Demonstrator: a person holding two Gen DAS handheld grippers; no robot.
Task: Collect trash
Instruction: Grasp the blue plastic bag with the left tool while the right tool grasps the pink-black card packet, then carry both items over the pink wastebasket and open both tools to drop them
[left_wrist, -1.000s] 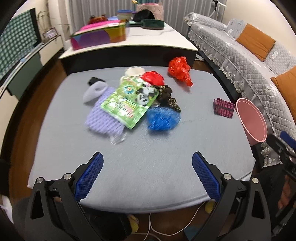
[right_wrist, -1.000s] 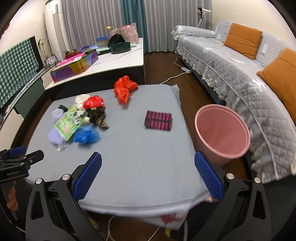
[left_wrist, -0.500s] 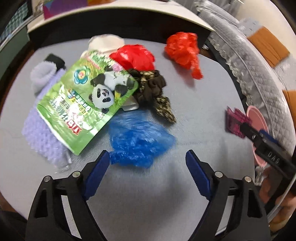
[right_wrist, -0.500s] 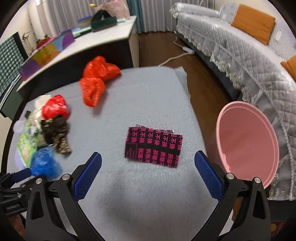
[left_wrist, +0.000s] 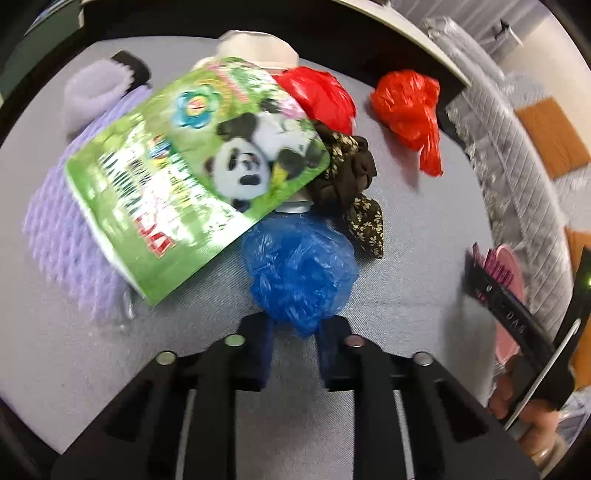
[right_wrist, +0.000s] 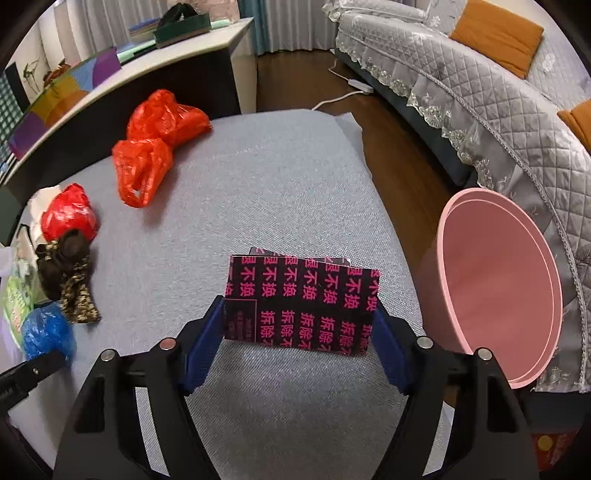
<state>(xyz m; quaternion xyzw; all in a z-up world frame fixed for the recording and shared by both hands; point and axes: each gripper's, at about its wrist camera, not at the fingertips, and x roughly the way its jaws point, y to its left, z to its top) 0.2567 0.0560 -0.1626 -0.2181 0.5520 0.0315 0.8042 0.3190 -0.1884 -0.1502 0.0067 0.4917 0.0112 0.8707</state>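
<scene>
Both grippers have closed in within the past second: the left gripper (left_wrist: 295, 332) now pinches the near edge of a crinkly blue plastic bag (left_wrist: 299, 277), jaws narrowed to a small gap, while the right gripper (right_wrist: 299, 332) brackets a stiff black-and-pink printed card packet (right_wrist: 301, 299), pads touching both ends. A smooth round pink plastic bin (right_wrist: 498, 288) waits at three o'clock; a glossy green panda pouch (left_wrist: 192, 162) lies at eleven o'clock of the bag.

left tool (left_wrist: 295, 334): low, pads drawn close, pinching blue crumpled bag (left_wrist: 300, 273) at its near edge | right tool (right_wrist: 299, 332): low, pads pressed on both ends of black-pink packet (right_wrist: 301, 301) | right hand (left_wrist: 528, 417): gripping handle
</scene>
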